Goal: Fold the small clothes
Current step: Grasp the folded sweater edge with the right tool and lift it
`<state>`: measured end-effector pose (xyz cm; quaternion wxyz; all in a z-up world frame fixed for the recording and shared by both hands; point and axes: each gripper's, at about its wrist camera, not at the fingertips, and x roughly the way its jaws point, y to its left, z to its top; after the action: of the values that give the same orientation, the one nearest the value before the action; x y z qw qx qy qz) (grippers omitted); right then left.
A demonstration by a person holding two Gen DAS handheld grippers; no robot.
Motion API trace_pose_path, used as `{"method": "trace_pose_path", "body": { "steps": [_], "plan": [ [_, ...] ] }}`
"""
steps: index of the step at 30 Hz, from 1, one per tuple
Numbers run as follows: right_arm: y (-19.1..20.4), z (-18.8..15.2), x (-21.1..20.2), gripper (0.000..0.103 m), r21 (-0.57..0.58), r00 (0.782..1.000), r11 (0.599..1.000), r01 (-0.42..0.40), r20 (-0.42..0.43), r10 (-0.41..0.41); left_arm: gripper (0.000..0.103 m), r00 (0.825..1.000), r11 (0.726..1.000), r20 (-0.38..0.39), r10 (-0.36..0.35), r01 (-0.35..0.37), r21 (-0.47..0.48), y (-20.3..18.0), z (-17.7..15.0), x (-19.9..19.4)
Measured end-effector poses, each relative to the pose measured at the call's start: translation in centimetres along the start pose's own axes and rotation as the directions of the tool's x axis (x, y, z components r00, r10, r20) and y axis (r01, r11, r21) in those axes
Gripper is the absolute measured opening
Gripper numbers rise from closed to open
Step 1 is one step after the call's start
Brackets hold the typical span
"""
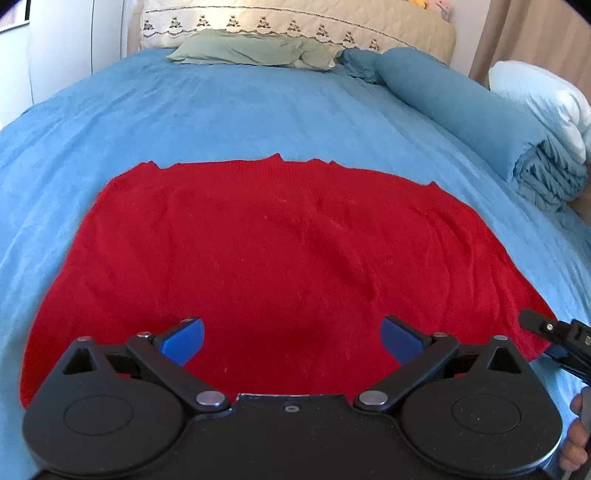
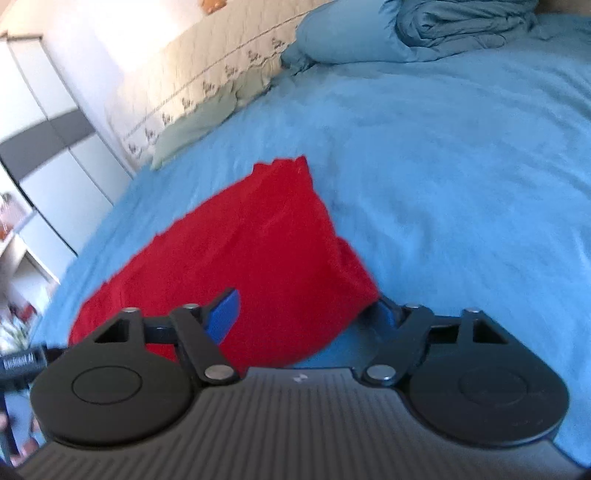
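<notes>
A red knitted garment (image 1: 273,251) lies flat on the blue bedspread (image 1: 221,107). My left gripper (image 1: 291,341) is open, hovering over the garment's near edge with blue pads (image 1: 183,341) wide apart. My right gripper (image 2: 308,314) is open at the garment's near right corner (image 2: 258,258), with the cloth lying between its fingers; the right pad is mostly hidden by the fabric. The right gripper's tip also shows in the left wrist view (image 1: 546,330) at the garment's right edge.
A folded blue duvet (image 1: 480,118) and a white pillow (image 1: 543,99) lie at the right. A green pillow (image 1: 255,50) and a cream quilted headboard (image 1: 295,22) are at the far end. A white wardrobe (image 2: 48,147) stands left of the bed.
</notes>
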<state>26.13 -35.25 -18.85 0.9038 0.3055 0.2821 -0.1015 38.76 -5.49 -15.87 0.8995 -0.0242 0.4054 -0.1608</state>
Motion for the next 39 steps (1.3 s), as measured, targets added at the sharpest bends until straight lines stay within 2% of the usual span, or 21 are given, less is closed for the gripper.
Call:
{"method": "trace_pose_path", "body": {
  "steps": [1, 6, 11, 13, 18, 20, 21, 22, 24, 26, 28, 31, 33, 35, 37, 39],
  "plan": [
    [-0.2, 0.4, 0.4, 0.080, 0.007, 1.000, 1.000, -0.011, -0.003, 0.011, 0.103, 1.000, 1.000, 0.003, -0.004, 0.004, -0.006, 0.1, 0.1, 0.1],
    [-0.5, 1.9, 2.1, 0.073, 0.014, 0.999, 0.999, -0.038, -0.034, 0.039, 0.103, 0.999, 1.000, 0.031, -0.025, 0.025, -0.009, 0.0, 1.3, 0.5],
    [-0.6, 1.4, 0.9, 0.071, 0.074, 1.000, 0.997, 0.020, -0.024, -0.018, 0.103, 0.999, 0.999, 0.033, -0.042, 0.043, -0.022, -0.5, 1.9, 1.2],
    [-0.9, 0.6, 0.0, 0.072, 0.101, 1.000, 0.995, 0.016, -0.019, -0.014, 0.103, 0.999, 0.999, 0.025, -0.047, 0.047, -0.018, -0.7, 1.8, 1.6],
    [-0.2, -0.1, 0.3, 0.072, 0.048, 1.000, 0.999, 0.024, -0.020, -0.023, 0.103, 0.999, 0.999, 0.008, -0.037, 0.037, 0.006, -1.3, 1.5, 2.3],
    [0.1, 0.6, 1.0, 0.061, 0.043, 0.999, 0.999, 0.029, -0.025, -0.028, 0.103, 0.999, 1.000, 0.012, -0.030, 0.030, 0.004, -1.4, 1.7, 2.4],
    [0.3, 0.9, 1.3, 0.037, 0.039, 0.999, 0.999, 0.032, -0.034, -0.031, 0.103, 1.000, 1.000, 0.017, -0.022, 0.022, 0.001, -1.4, 1.8, 2.5],
    [0.4, 1.3, 1.6, 0.027, 0.044, 0.999, 0.999, 0.021, -0.049, -0.019, 0.103, 1.000, 1.000, 0.025, -0.011, 0.011, -0.004, -1.4, 2.0, 2.6],
    [0.9, 1.7, 1.6, 0.027, 0.052, 0.998, 0.998, 0.019, -0.058, -0.016, 0.103, 1.000, 1.000, 0.031, -0.002, 0.002, -0.017, -1.3, 2.4, 3.1],
    [1.8, 1.9, 1.4, 0.026, 0.013, 0.998, 0.999, 0.031, -0.049, -0.030, 0.103, 1.000, 1.000, 0.003, 0.010, -0.010, -0.025, -1.3, 2.9, 4.2],
    [2.7, 2.2, 1.1, 0.026, -0.002, 0.999, 1.000, 0.024, -0.031, -0.024, 0.103, 0.998, 0.999, -0.051, 0.046, -0.047, -0.024, -1.3, 3.2, 5.7],
    [4.4, 3.1, 0.3, 0.025, -0.008, 1.000, 1.000, 0.000, -0.009, 0.000, 0.103, 0.990, 0.994, -0.090, 0.112, -0.111, 0.018, -1.8, 3.5, 7.0],
    [6.4, 4.1, -0.1, 0.025, -0.009, 1.000, 1.000, -0.025, -0.007, 0.025, 0.103, 0.983, 0.991, -0.122, 0.135, -0.131, 0.040, -2.1, 4.0, 7.4],
    [8.9, 5.1, -0.2, 0.025, -0.008, 0.999, 0.999, -0.050, -0.004, 0.050, 0.102, 0.982, 0.993, -0.148, 0.121, -0.118, 0.027, -1.8, 4.6, 7.2],
    [11.8, 6.1, -0.1, 0.025, -0.013, 0.997, 0.996, -0.083, -0.001, 0.083, 0.099, 0.984, 0.995, -0.144, 0.101, -0.099, 0.017, -0.7, 5.2, 5.9],
    [15.6, 6.9, 0.5, 0.025, -0.047, 0.992, 0.991, -0.129, 0.002, 0.129, 0.099, 0.986, 0.993, -0.122, 0.117, -0.115, 0.024, 0.7, 5.5, 4.0]
  ]
}}
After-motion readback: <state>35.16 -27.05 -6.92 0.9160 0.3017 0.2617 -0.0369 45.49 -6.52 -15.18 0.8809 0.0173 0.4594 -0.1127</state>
